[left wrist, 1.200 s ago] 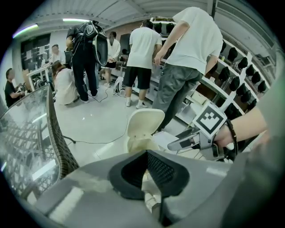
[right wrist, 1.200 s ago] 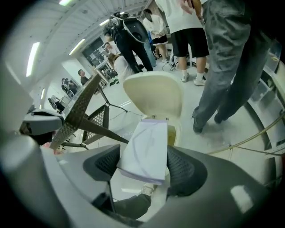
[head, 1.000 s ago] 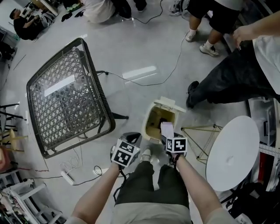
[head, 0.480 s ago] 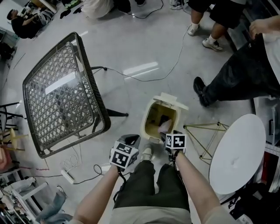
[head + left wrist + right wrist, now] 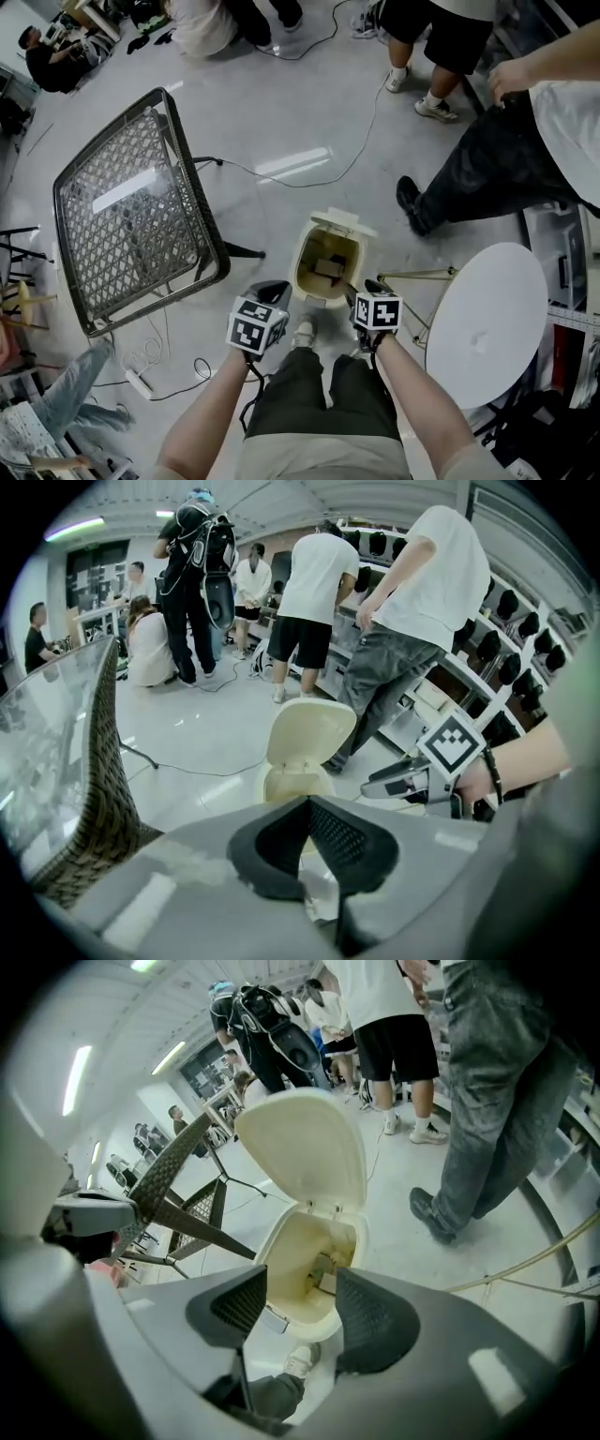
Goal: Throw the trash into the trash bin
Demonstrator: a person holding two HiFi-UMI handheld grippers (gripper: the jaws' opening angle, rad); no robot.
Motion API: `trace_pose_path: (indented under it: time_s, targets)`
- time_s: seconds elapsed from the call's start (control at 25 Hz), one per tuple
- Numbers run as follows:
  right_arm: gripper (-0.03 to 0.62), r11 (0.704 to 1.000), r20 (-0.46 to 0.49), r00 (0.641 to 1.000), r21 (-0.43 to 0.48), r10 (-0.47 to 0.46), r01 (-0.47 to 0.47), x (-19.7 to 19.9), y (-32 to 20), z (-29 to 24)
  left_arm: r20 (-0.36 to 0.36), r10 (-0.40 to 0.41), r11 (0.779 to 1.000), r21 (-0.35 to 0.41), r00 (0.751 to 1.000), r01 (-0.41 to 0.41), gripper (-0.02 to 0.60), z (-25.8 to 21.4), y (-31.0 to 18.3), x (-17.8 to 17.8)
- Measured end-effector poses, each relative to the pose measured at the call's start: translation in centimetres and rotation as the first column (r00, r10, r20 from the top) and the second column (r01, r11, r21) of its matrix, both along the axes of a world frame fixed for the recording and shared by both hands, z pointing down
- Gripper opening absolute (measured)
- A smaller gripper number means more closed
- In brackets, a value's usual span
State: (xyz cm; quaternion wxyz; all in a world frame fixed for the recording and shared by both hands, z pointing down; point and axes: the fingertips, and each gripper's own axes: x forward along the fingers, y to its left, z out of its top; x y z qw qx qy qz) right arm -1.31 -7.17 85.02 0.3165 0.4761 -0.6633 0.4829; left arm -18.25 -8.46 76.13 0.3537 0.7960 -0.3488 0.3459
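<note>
1. Grey polished floor [image 5: 281,122] stretches around the person, with cables, a tipped woven-sided frame [image 5: 141,211] at the left and a round white tabletop [image 5: 487,323] at the right; other people stand beyond.
2. Just ahead of the person's shoe [image 5: 303,333] stands the cream trash bin [image 5: 302,272], its hinged lid [image 5: 336,221] upright.
3. The trash [image 5: 328,267] lies at the bottom of the bin, a small pale-brown scrap; whether it is card or paper is too small to tell.
4. It looks light, thin and easily crushed, not slippery or fragile. If it has to be lifted again, a gentle pinch on a raised edge or fold should do.
5. The bin looks like light plastic that could slide or tip, so any push on the lid is best made softly at its free front edge.
6. The right gripper [image 5: 300,1302] hangs over the near rim, its fingers spread with nothing between them, though they have just been closing.
7. The left gripper [image 5: 307,803] hovers beside the bin with its fingers pressed together, empty.
</note>
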Motion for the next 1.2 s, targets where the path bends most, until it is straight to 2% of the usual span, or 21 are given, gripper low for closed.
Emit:
trace_pose_path:
  time_s: [0.28, 0.4, 0.52, 0.64, 0.76, 0.96, 1.2]
  targets:
    - [0.182, 0.987, 0.033, 0.999, 0.160, -0.014, 0.009, 2.0, -0.9, -10.7, 0.004, 0.013, 0.994, 0.108, 1.000, -0.013, 0.003, -8.0, -1.8, 0.9]
    - [0.165, 0.972, 0.053, 0.999, 0.234, -0.012, -0.001, 2.9, -1.2, -16.0, 0.001, 0.028, 0.986, 0.164, 1.000, -0.028, 0.002, -11.8, -2.3, 1.7]
    - [0.118, 0.946, 0.066, 0.998, 0.324, -0.003, -0.019, 3.9, -1.5, -21.6, -0.038, 0.013, 0.980, 0.201, 0.999, -0.005, 0.003, -16.2, -2.6, 3.0]
    - [0.081, 0.910, 0.071, 0.997, 0.412, 0.006, -0.035, 4.8, -1.5, -27.3, -0.069, 0.041, 0.967, 0.252, 0.997, -0.023, 0.002, -21.4, -2.7, 4.4]
    - [0.073, 0.867, 0.068, 0.998, 0.496, 0.017, -0.048, 5.7, -1.4, -32.6, -0.052, 0.084, 0.945, 0.321, 0.995, -0.063, 0.002, -25.6, -3.1, 5.0]
    - [0.044, 0.791, 0.064, 0.997, 0.609, 0.032, -0.064, 7.6, -0.1, -40.7, -0.037, 0.126, 0.900, 0.425, 0.991, -0.098, 0.002, -31.9, -3.0, 6.2]
    - [0.021, 0.679, 0.044, 0.998, 0.731, 0.051, -0.067, 9.6, 2.6, -49.3, -0.060, 0.157, 0.843, 0.528, 0.986, -0.102, 0.002, -38.6, -1.9, 7.6]
